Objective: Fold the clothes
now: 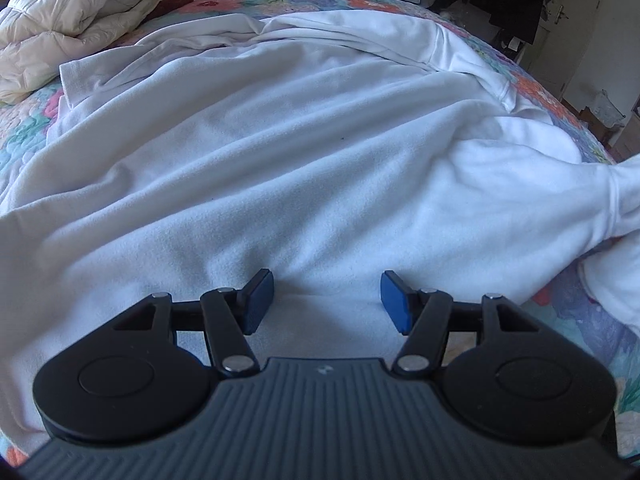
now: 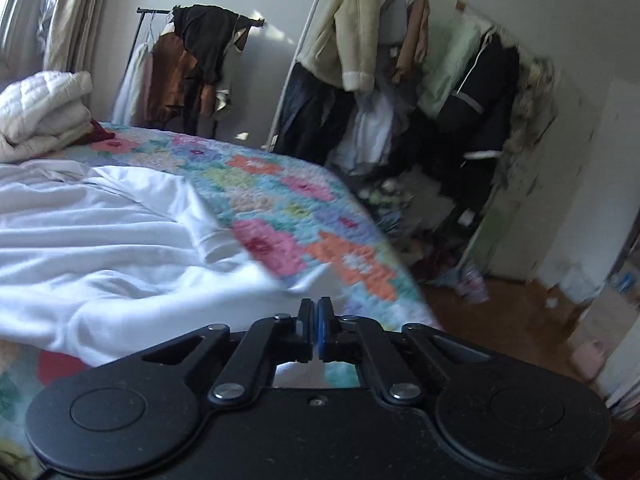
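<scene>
Both grippers are used: the left gripper [image 1: 327, 300] is spread above the white garment [image 1: 300, 152]. The right gripper [image 2: 316, 330] is pressed together, perhaps pinching the hem; it should be lifted slowly.

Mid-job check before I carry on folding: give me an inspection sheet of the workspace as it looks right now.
Surface: bed under a floral patchwork quilt, mostly covered by the garment.
Job's things: large white fleece sweatshirt, spread out and wrinkled, not yet folded; one sleeve drawn out taut towards the right edge.
Clutter: folded cream quilted duvet at the far corner of the bed, a dark red cloth beside it.
Grippers: left gripper open, low over the sweatshirt's near hem, nothing between the pads. Right gripper shut; whether fabric is pinched cannot be told.
Cables: nothing seen.
Surroundings: clothes racks hung with jackets along the wall, items strewn on the wooden floor.
</scene>
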`<state>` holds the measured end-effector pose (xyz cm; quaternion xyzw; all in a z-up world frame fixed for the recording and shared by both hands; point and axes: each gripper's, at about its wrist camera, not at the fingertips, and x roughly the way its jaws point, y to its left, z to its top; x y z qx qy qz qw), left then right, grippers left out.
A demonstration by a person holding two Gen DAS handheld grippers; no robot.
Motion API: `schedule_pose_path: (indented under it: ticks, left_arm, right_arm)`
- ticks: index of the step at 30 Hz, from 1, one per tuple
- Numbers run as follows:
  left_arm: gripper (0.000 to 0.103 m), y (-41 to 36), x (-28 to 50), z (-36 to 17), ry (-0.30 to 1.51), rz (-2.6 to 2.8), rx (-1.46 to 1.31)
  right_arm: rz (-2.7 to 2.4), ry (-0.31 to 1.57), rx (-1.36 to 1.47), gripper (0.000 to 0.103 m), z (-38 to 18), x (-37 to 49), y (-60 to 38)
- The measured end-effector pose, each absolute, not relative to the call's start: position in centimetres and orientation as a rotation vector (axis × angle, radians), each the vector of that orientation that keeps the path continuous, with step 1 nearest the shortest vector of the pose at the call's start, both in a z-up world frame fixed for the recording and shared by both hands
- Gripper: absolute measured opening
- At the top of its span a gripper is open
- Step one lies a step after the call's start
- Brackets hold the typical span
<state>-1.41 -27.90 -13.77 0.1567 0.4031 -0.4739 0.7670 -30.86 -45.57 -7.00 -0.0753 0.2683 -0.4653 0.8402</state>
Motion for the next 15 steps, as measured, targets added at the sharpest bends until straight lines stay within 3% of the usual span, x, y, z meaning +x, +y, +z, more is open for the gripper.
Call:
schedule_pose_path:
  ticks: [4, 13, 15]
  left_arm:
    - [0.059, -27.4, -0.9, -13.6, 0.879, -1.008, 0.327]
    - [0.059, -27.5, -0.8, -13.7, 0.891, -0.982, 0.343]
    - [0.059, -27.2, -0.6, -13.6, 0.901, -0.969, 0.338]
  right_arm:
    - [-0.968, 0.540, -0.088, 0.002, -4.1, -33.4, -45.7]
    - [-1.042, 0.618, -0.093, 0.001, -4.8, -35.0, -46.6]
    - [-1.054, 0.649, 0.020, 0.001, -4.8, -36.8, -47.6]
